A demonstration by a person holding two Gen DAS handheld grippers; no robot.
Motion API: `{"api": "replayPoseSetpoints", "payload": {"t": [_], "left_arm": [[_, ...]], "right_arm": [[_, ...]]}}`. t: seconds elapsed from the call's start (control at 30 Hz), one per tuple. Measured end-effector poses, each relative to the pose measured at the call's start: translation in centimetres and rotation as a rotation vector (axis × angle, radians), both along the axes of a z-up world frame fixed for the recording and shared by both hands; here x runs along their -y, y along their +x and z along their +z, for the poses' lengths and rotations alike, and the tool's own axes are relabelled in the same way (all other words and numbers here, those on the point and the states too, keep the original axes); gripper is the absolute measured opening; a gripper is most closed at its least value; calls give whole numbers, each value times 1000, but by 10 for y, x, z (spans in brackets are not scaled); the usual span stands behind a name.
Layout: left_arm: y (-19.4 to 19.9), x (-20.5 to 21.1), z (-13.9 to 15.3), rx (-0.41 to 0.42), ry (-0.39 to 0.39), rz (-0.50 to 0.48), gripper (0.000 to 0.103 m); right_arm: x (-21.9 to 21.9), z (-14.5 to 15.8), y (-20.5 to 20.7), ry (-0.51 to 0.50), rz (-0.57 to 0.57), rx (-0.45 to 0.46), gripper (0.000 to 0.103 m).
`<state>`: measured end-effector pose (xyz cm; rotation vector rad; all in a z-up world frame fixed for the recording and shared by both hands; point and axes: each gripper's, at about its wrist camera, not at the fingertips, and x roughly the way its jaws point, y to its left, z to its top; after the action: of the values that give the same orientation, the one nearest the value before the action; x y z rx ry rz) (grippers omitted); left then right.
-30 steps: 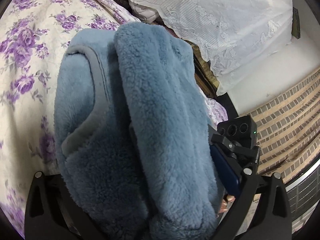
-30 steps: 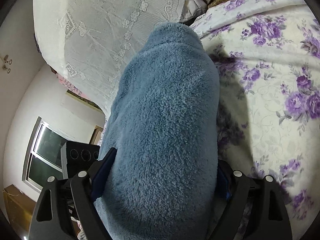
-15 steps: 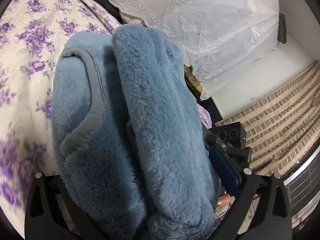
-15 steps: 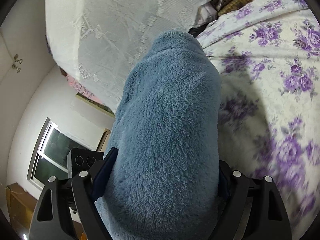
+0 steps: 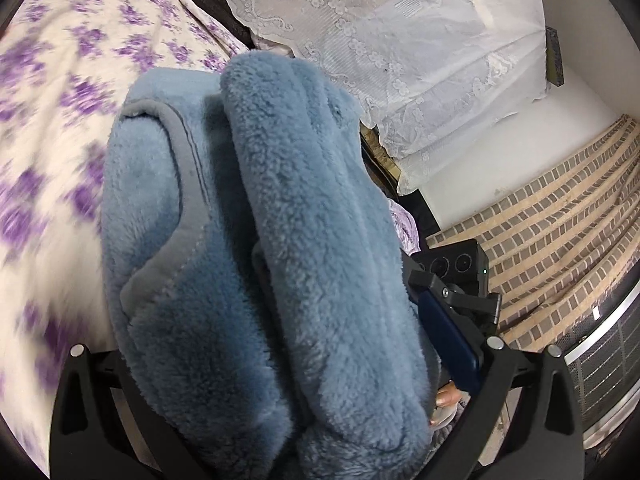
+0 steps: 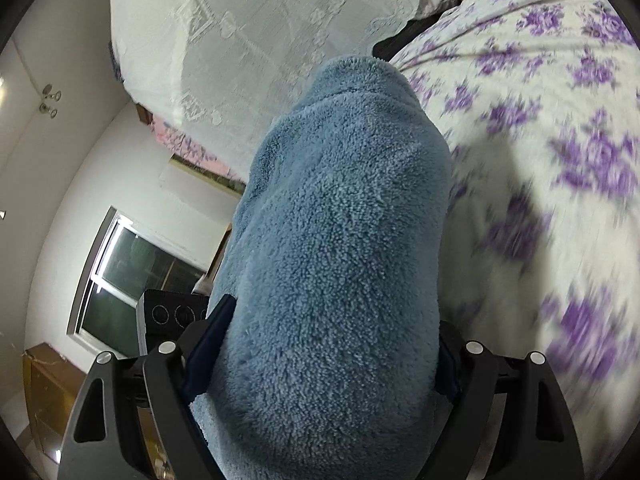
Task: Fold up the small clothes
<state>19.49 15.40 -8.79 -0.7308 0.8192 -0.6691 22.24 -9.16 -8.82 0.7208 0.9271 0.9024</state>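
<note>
A blue fleece garment (image 5: pixel 256 264) with a grey trimmed edge is bunched in thick folds and fills the middle of the left wrist view. My left gripper (image 5: pixel 280 420) is shut on it and holds it above the floral bed sheet (image 5: pixel 48 128). The same fleece (image 6: pixel 340 260) fills the right wrist view, where my right gripper (image 6: pixel 320 392) is shut on it as well. The two grippers are close together; the right gripper's body shows in the left wrist view (image 5: pixel 452 312). The fingertips are hidden in the fleece.
A white lace cloth (image 5: pixel 420 48) hangs beyond the bed, also in the right wrist view (image 6: pixel 240 40). A striped beige curtain (image 5: pixel 560 216) is on the right. A window (image 6: pixel 136 272) and a white wall lie to the left in the right wrist view.
Both grippers have lifted the fleece up and away from the sheet. The bed now looks farther off and blurred, and more of the wall and window shows.
</note>
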Motion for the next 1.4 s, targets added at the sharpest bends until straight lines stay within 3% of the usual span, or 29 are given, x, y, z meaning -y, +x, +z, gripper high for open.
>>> {"api": "replayPoseSetpoints", "payload": {"t": [0.43, 0.6, 0.8, 1.0, 1.17, 1.4], "left_arm": [[-101, -39, 4, 30, 29, 78, 98], [-120, -67, 27, 57, 50, 122, 98], [-125, -109, 93, 142, 148, 207, 98], [-119, -152, 139, 206, 185, 278, 98], [-104, -186, 155, 211, 201, 326, 98], [-83, -222, 145, 171, 199, 378, 98]], "right_arm": [[-45, 15, -93, -32, 144, 29, 86], [-74, 32, -108, -10, 189, 48, 86], [-121, 76, -96, 56, 237, 98, 86], [-174, 121, -69, 96, 287, 151, 86], [-223, 140, -42, 110, 316, 152, 86], [-267, 127, -15, 110, 357, 115, 86]]}}
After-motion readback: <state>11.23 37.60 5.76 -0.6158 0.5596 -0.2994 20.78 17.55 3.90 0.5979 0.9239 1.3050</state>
